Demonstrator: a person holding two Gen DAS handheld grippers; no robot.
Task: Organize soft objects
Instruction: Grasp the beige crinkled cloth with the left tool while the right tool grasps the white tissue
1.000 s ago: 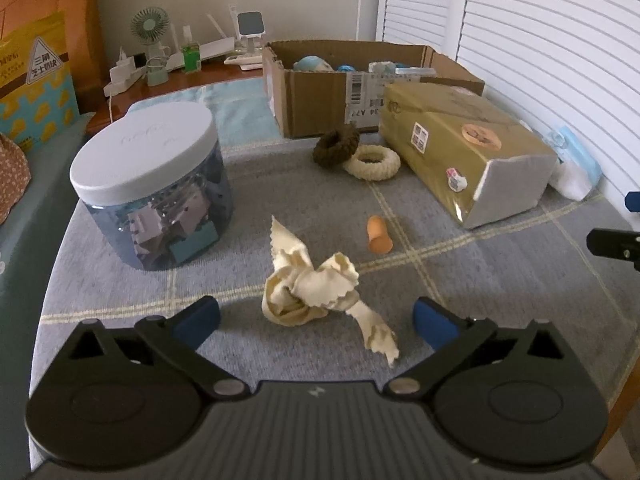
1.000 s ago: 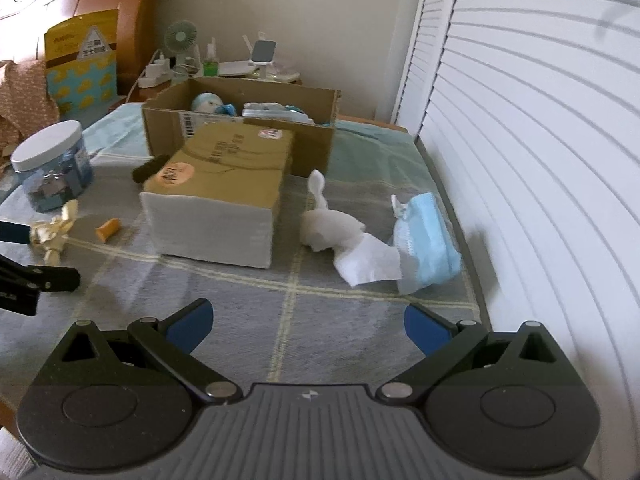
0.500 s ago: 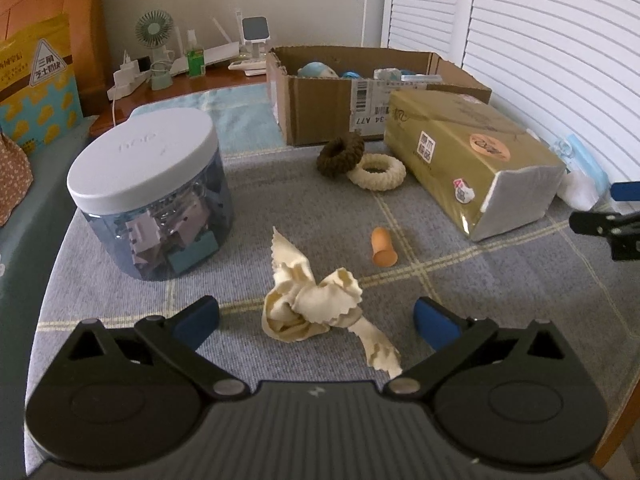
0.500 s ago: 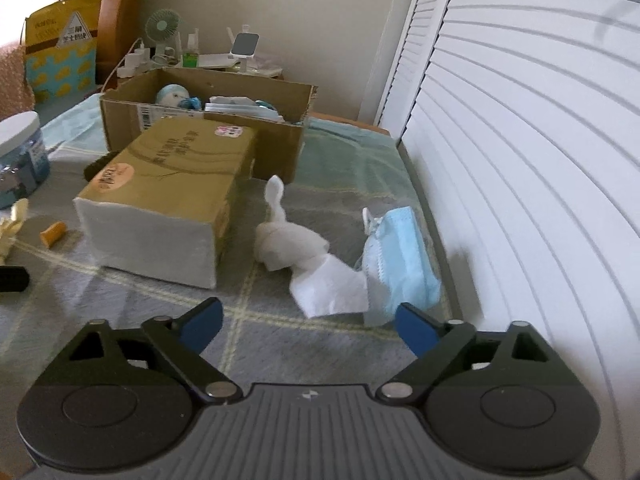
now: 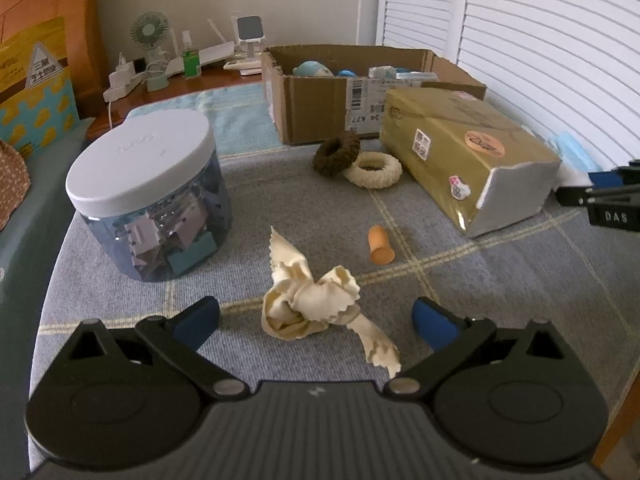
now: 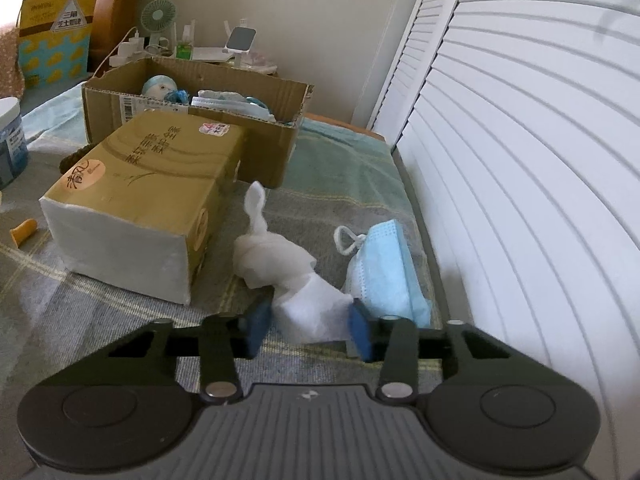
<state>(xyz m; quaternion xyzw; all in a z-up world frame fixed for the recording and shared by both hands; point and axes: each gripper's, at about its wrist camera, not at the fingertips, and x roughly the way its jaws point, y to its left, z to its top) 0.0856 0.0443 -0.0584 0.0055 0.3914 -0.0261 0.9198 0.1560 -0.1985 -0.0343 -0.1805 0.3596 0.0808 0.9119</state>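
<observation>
My left gripper (image 5: 316,318) is open, its blue pads either side of a cream crumpled cloth (image 5: 312,300) on the grey blanket. A brown scrunchie (image 5: 336,154), a cream scrunchie (image 5: 373,170) and an orange finger cot (image 5: 380,244) lie beyond. My right gripper (image 6: 308,328) has its pads half closed around the near end of a white crumpled tissue (image 6: 288,272), not clamped. A blue face mask (image 6: 386,276) lies right of it. The cardboard box (image 6: 192,120) holds soft items.
A tissue pack (image 5: 468,160) lies in front of the box (image 5: 320,100). A clear jar with a white lid (image 5: 148,192) stands at left. White louvred doors (image 6: 520,160) run along the right. The blanket's edge drops off near the mask.
My right gripper has moved forward to the white tissue and its jaws have narrowed around it. My left gripper has drifted slightly, still open over the cream cloth.
</observation>
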